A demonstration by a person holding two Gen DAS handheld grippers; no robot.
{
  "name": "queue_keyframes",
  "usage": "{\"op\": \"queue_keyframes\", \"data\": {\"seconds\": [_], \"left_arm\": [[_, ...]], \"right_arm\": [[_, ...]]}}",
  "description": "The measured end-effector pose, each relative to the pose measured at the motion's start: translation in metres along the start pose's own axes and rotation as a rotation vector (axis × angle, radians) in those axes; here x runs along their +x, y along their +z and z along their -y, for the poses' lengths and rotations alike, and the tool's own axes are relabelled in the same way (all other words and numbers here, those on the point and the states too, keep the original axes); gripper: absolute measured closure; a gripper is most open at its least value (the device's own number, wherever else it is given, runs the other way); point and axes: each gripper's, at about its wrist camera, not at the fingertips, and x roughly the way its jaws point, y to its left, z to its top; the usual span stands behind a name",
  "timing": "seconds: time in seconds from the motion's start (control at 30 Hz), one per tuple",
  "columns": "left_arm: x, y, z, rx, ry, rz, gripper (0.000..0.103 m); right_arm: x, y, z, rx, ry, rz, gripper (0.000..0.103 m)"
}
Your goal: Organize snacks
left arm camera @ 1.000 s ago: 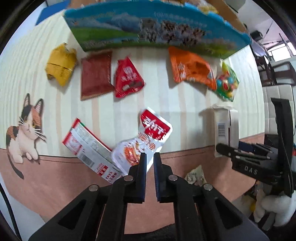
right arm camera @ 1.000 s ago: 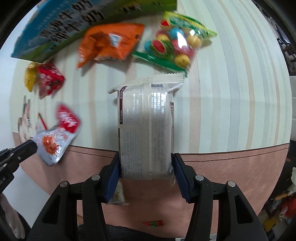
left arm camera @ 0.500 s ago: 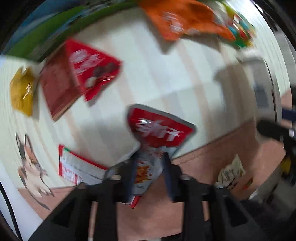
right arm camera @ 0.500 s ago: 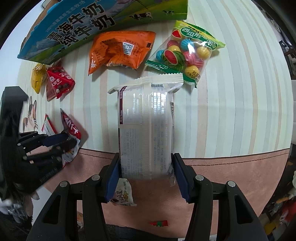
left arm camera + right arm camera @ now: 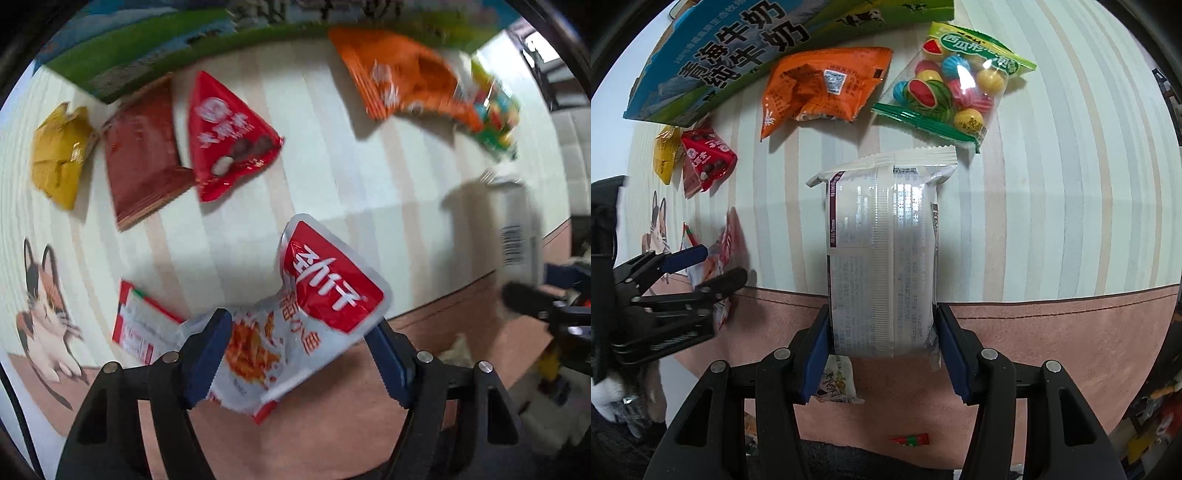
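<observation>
While the right gripper point(image 5: 882, 354) clamps a white packet point(image 5: 882, 254), the left gripper point(image 5: 301, 354) sits spread wide around a red-and-white pouch point(image 5: 295, 317).

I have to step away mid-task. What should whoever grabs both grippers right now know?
Left gripper: open, fingers astride the red-and-white pouch at the table's near edge, not clamped.
Right gripper: shut on the white wrapped pack.
Row along the milk carton: yellow packet, brown packet, red packet, orange bag, candy bag.
Left: place the pack, the pouch and the flat red-edged sachet.
</observation>
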Motion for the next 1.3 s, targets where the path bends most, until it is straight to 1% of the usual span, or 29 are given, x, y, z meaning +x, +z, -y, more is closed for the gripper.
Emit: {"op": "queue_keyframes", "data": {"seconds": [0.07,0.13,0.17,0.2,0.3,0.37,0.43,0.5,0.53,0.6,0.63,0.67,0.7,0.73,0.77,0.8,0.87,0.97,1.03,1.07,1.13,1.17,1.23,1.3], "left_arm": [[-0.019,-0.004,-0.009,-0.014,-0.011,0.034,0.032],[-0.028,-0.003,-0.015,-0.025,0.013,0.056,0.030],[-0.031,-0.002,-0.017,-0.014,0.023,0.070,0.030],[-0.030,0.000,-0.017,0.003,0.022,0.068,0.030],[-0.018,0.007,-0.019,0.065,0.023,0.005,0.030],[-0.009,0.011,-0.010,0.102,0.006,-0.025,0.030],[-0.002,0.013,0.001,0.144,-0.014,-0.038,0.030],[0.004,0.014,0.015,0.189,-0.018,-0.055,0.030],[0.009,0.014,0.023,0.206,-0.010,-0.068,0.030],[0.021,0.010,0.031,0.233,0.037,-0.093,0.030],[0.025,0.009,0.036,0.244,0.070,-0.080,0.031],[0.027,0.010,0.041,0.251,0.089,-0.067,0.032],[0.028,0.009,0.044,0.260,0.128,-0.057,0.041],[0.026,0.007,0.046,0.269,0.145,-0.044,0.048],[0.024,0.006,0.047,0.271,0.131,-0.035,0.059],[0.022,0.006,0.047,0.260,0.114,-0.037,0.079],[0.019,0.005,0.042,0.232,0.099,-0.045,0.078],[0.018,0.004,0.034,0.200,0.094,-0.037,0.078],[0.013,-0.004,0.020,0.169,0.089,-0.024,0.079],[0.010,-0.019,0.008,0.149,0.079,-0.014,0.081],[0.004,-0.025,0.005,0.119,0.043,0.004,0.086],[0.000,-0.032,0.005,0.106,0.017,0.010,0.087],[-0.010,-0.037,-0.002,0.090,0.009,0.028,0.088],[-0.012,-0.037,-0.005,0.096,-0.008,0.011,0.089]], "right_arm": [[-0.001,0.001,-0.005,-0.001,0.008,0.001,0.045],[-0.003,0.004,-0.006,-0.001,0.015,0.002,0.045],[-0.004,0.005,-0.006,-0.001,0.018,0.002,0.045],[-0.004,0.007,-0.007,-0.001,0.020,0.002,0.045],[-0.004,0.011,-0.007,0.001,0.025,-0.007,0.045],[-0.003,0.013,-0.008,-0.001,0.026,-0.009,0.045],[-0.001,0.013,-0.011,-0.006,0.020,-0.009,0.045],[-0.001,0.012,-0.010,-0.002,0.017,-0.013,0.045],[0.001,0.012,-0.010,-0.001,0.014,-0.014,0.045],[0.004,0.011,-0.009,0.002,0.007,-0.016,0.045],[0.005,0.011,-0.009,0.005,0.005,-0.018,0.045],[0.006,0.010,-0.009,0.007,0.002,-0.017,0.045],[0.006,0.009,-0.008,0.008,-0.003,-0.016,0.045],[0.006,0.009,-0.007,0.008,-0.005,-0.014,0.045],[0.005,0.008,-0.006,0.010,-0.006,-0.012,0.045],[0.004,0.008,-0.005,0.012,-0.005,-0.009,0.045],[0.002,0.007,-0.002,0.019,-0.005,0.000,0.045],[0.000,0.007,-0.002,0.017,0.000,0.006,0.045],[-0.001,0.008,-0.004,0.012,0.002,0.009,0.045],[-0.001,0.007,-0.006,0.011,0.004,0.012,0.045],[-0.002,0.008,-0.009,0.002,0.002,0.017,0.045],[-0.003,0.008,-0.010,0.000,0.004,0.019,0.045],[-0.004,0.008,-0.013,-0.003,0.008,0.023,0.045],[-0.006,0.009,-0.015,-0.008,0.008,0.025,0.045]]}}
